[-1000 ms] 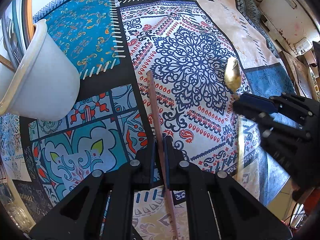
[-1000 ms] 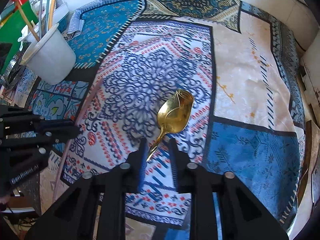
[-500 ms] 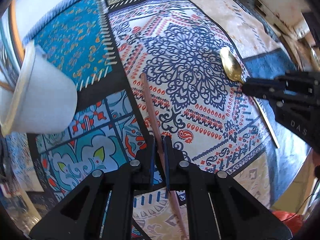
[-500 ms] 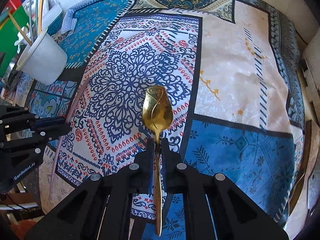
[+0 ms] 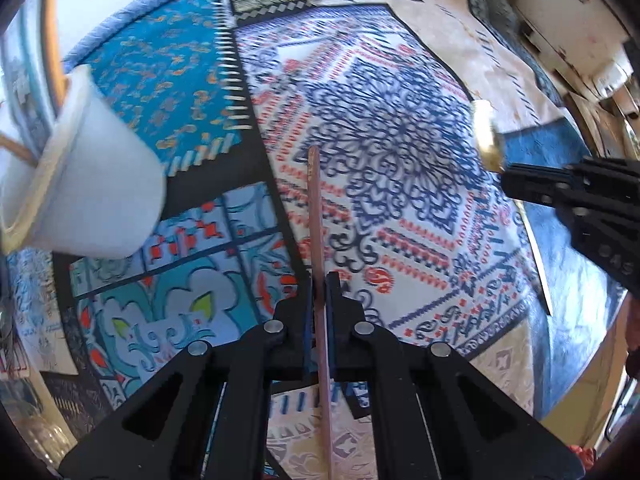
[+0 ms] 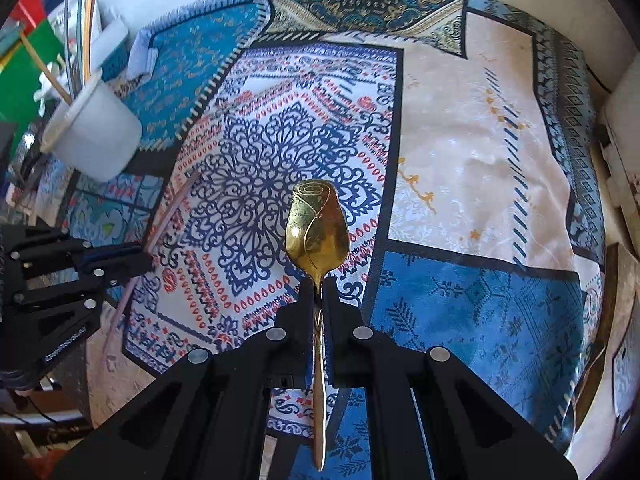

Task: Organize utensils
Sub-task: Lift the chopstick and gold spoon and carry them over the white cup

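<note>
My left gripper (image 5: 319, 280) is shut on a thin reddish-brown chopstick (image 5: 316, 208), which runs up from between the pads over the patterned tablecloth (image 5: 400, 152). My right gripper (image 6: 318, 282) is shut on the neck of a gold spoon (image 6: 317, 226), bowl pointing away from me. Each view shows the other gripper: the right one with the spoon (image 5: 486, 136) at the right edge, the left one (image 6: 132, 256) with the chopstick (image 6: 168, 212) at the left. A white utensil cup (image 5: 88, 188) with sticks in it stands at the left, tilted in view.
The same white cup (image 6: 94, 136) sits at the back left in the right wrist view, beside green and red items (image 6: 28, 56). A white box (image 5: 568, 12) lies past the cloth's far right edge. The table's edge (image 6: 608, 184) runs along the right.
The right gripper closed on the spoon's neck and the spoon straightened between its fingers, bowl now lifted. The left gripper kept its hold on the chopstick with little movement.
</note>
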A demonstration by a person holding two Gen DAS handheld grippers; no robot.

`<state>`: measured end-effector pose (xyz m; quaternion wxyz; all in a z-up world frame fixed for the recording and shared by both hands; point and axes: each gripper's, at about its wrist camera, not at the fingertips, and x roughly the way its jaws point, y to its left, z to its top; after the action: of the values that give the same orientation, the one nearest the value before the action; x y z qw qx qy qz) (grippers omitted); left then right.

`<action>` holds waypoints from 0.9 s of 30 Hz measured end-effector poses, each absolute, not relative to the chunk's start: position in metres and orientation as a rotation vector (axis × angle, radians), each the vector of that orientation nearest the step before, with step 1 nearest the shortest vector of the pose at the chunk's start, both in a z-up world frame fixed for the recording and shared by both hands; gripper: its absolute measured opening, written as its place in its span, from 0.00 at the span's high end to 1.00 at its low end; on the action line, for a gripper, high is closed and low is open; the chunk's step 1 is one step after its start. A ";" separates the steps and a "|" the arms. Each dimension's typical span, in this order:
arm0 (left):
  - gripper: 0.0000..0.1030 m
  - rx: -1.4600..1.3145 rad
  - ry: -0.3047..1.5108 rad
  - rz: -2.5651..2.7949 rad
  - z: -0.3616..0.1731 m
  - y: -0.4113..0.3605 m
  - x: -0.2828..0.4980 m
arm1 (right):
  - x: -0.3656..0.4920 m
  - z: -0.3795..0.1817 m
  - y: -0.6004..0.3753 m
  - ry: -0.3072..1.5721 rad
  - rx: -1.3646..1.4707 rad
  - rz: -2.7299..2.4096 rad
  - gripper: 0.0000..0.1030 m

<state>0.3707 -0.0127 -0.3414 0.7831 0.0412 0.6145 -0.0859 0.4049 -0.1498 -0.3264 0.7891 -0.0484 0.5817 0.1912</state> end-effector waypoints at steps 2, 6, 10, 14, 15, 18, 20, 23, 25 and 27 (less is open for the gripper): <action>0.96 0.056 1.313 -0.173 -0.336 -0.005 0.368 | 0.404 -0.320 -0.152 1.233 -0.079 0.402 0.96; 0.96 0.025 1.254 -0.142 -0.318 0.008 0.362 | 0.402 -0.307 -0.160 1.191 -0.029 0.390 0.96; 0.96 -0.002 1.190 -0.103 -0.296 0.012 0.356 | 0.396 -0.290 -0.169 1.143 0.006 0.374 0.96; 0.96 -0.040 1.145 -0.075 -0.280 0.024 0.360 | 0.386 -0.274 -0.172 1.101 0.012 0.372 0.96; 0.96 -0.047 1.132 -0.069 -0.275 0.026 0.359 | 0.385 -0.269 -0.172 1.088 0.011 0.373 0.96; 0.96 -0.070 1.096 -0.059 -0.260 0.035 0.357 | 0.383 -0.257 -0.174 1.058 0.014 0.378 0.96; 0.96 -0.076 1.066 -0.048 -0.250 0.039 0.355 | 0.383 -0.250 -0.173 1.038 0.013 0.380 0.96; 0.96 -0.093 1.020 -0.038 -0.234 0.045 0.353 | 0.382 -0.241 -0.172 1.015 0.021 0.388 0.96; 0.96 -0.111 0.988 -0.028 -0.223 0.052 0.349 | 0.383 -0.233 -0.170 0.994 0.026 0.394 0.96; 0.96 -0.126 0.958 -0.019 -0.212 0.058 0.347 | 0.384 -0.226 -0.167 0.975 0.027 0.403 0.96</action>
<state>0.3471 0.0580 -0.2122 0.8856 -0.0606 0.4604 -0.0090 0.3836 -0.1666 -0.2256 0.8640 0.0131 0.4650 0.1925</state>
